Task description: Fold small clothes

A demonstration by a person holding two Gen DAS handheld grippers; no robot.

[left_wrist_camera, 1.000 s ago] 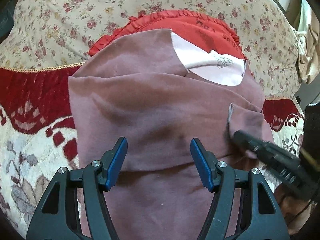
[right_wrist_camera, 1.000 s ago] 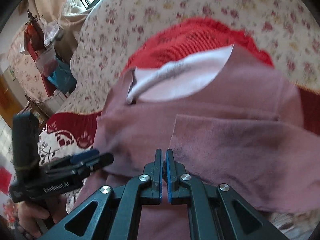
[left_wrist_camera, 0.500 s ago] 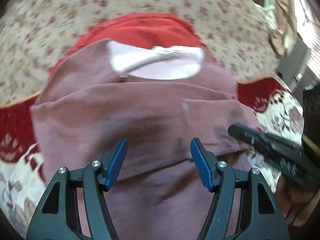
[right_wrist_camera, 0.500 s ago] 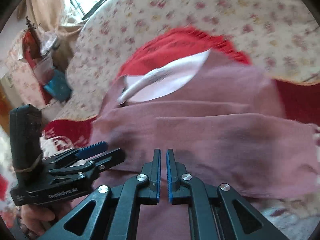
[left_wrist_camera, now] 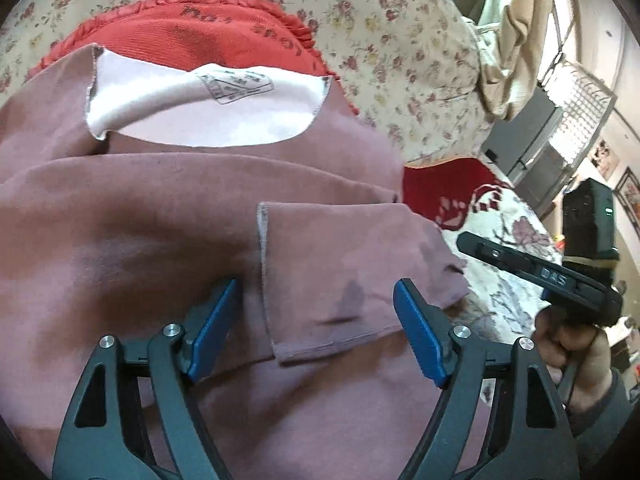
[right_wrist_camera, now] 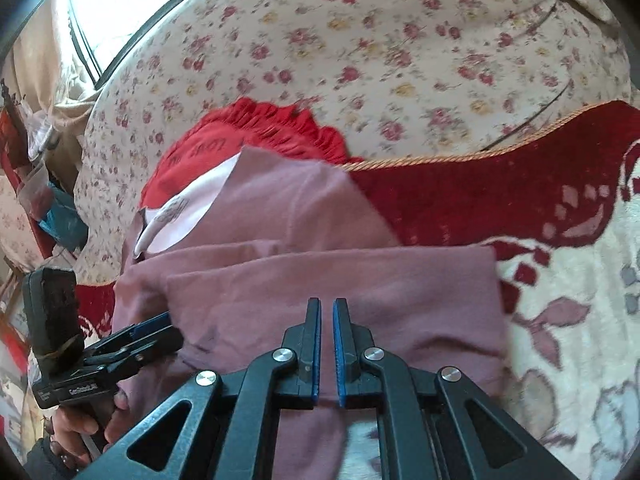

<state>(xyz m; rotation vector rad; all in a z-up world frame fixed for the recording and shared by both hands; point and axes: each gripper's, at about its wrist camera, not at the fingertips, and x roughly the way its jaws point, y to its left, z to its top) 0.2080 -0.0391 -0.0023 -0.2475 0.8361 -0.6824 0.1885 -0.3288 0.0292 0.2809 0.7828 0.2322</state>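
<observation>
A small mauve top (left_wrist_camera: 160,216) lies flat on a patterned blanket, neck opening with white lining and label (left_wrist_camera: 208,108) at the far end. One sleeve (left_wrist_camera: 340,264) is folded across the body. My left gripper (left_wrist_camera: 316,312) is open above the sleeve cuff, touching nothing. My right gripper (right_wrist_camera: 326,320) hovers over the folded sleeve (right_wrist_camera: 360,280) with jaws nearly closed and nothing between them. It also shows at the right of the left wrist view (left_wrist_camera: 536,272). The left gripper shows at the left of the right wrist view (right_wrist_camera: 152,332).
A red ruffled garment (left_wrist_camera: 208,32) lies under the top's neck end. A floral cushion (right_wrist_camera: 360,40) stands behind. The red and cream blanket (right_wrist_camera: 560,280) spreads to the right. Furniture and clutter stand at the room's edges.
Both grippers have shifted rightward over the top. The folded sleeve now lies flat across the body. The right gripper has drawn back from the sleeve edge.
</observation>
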